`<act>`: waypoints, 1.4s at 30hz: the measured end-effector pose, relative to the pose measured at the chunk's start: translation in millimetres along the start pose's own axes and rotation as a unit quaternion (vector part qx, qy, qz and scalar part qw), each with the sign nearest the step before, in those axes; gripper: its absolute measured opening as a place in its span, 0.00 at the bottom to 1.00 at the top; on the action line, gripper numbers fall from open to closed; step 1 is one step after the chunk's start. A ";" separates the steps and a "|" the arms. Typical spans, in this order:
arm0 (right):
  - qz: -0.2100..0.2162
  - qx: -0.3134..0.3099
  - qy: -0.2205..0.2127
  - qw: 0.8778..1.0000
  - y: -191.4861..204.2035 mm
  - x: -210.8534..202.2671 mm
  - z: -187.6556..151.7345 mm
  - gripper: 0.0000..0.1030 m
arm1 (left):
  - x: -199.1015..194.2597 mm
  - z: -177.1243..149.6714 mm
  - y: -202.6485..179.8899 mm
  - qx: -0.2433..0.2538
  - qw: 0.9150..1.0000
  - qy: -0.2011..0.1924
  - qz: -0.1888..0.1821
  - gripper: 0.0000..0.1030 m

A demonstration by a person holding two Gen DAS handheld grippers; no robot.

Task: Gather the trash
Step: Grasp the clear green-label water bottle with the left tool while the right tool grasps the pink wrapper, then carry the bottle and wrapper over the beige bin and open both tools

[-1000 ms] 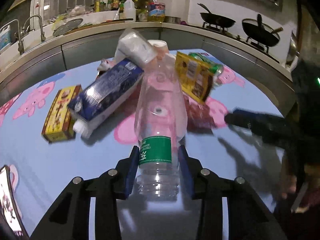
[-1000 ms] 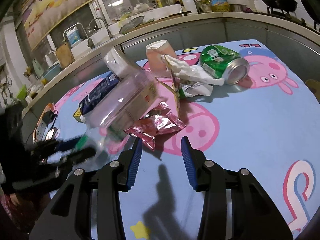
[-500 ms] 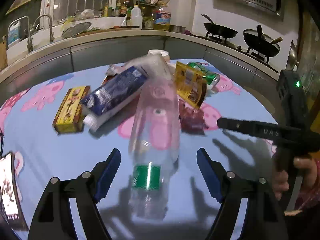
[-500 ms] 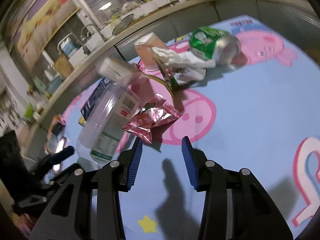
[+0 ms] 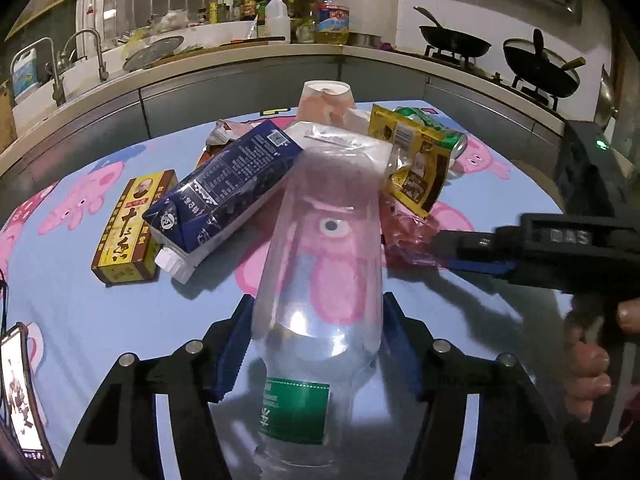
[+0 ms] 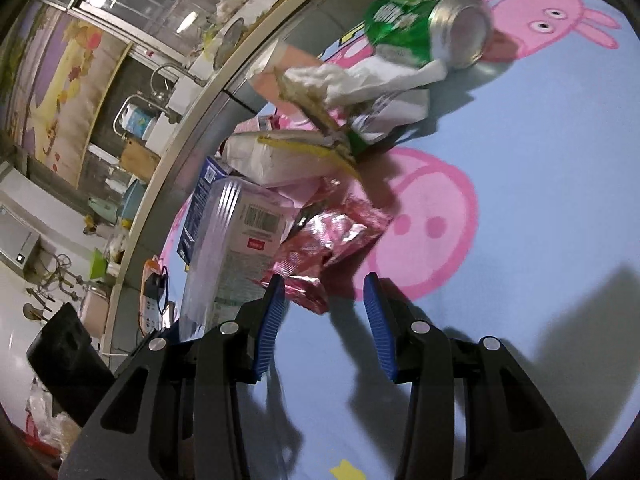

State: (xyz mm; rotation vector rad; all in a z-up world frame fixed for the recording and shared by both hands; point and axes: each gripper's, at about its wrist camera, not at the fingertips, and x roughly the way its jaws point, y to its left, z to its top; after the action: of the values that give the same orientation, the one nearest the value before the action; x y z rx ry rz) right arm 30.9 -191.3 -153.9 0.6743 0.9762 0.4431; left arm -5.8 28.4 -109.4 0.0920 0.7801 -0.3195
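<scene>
Kitchen counters with a sink and woks ringed the cartoon-print tablecloth (image 5: pixel 80 320) where our trash lay heaped. We had the clear plastic bottle (image 5: pixel 320 280) lying between the fingers of our left gripper (image 5: pixel 318 344), its long axis running straight away from us toward the pile, base resting against the blue carton (image 5: pixel 224 188). Those jaws had just been closing again after springing wide, and they stood at the bottle's shoulder; whether the pads pressed it yet we could not tell. Our right gripper (image 6: pixel 324 308) pointed downward and was rolled over, jaws part open and empty, a corner of the pink foil wrapper (image 6: pixel 328 240) just ahead between its fingertips. The green can (image 6: pixel 420 32) lay farther off.
</scene>
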 end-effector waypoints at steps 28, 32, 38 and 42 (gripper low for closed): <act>0.000 -0.046 -0.008 0.999 -14.9 -71.2 -47.8 0.03 | -63.9 -10.8 -17.7 0.014 0.991 -0.001 -0.133 0.60; -0.012 -0.033 -0.048 0.998 -33.2 -97.0 -46.0 0.03 | -58.3 1.4 -38.9 0.031 0.988 -0.005 -0.152 0.60; -0.023 0.002 -0.095 0.995 -66.1 -125.6 -35.8 0.03 | -30.8 28.8 -85.8 0.068 0.981 0.001 -0.183 0.60; -0.041 0.013 -0.132 0.990 -84.0 -151.3 -27.0 0.03 | -16.2 49.8 -114.1 0.083 0.974 0.004 -0.208 0.60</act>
State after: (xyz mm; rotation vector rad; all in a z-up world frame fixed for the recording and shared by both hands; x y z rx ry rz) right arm -64.0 -336.8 -131.3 0.6940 0.7559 0.2618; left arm -19.1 -85.6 -58.6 0.0869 0.7757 -0.7843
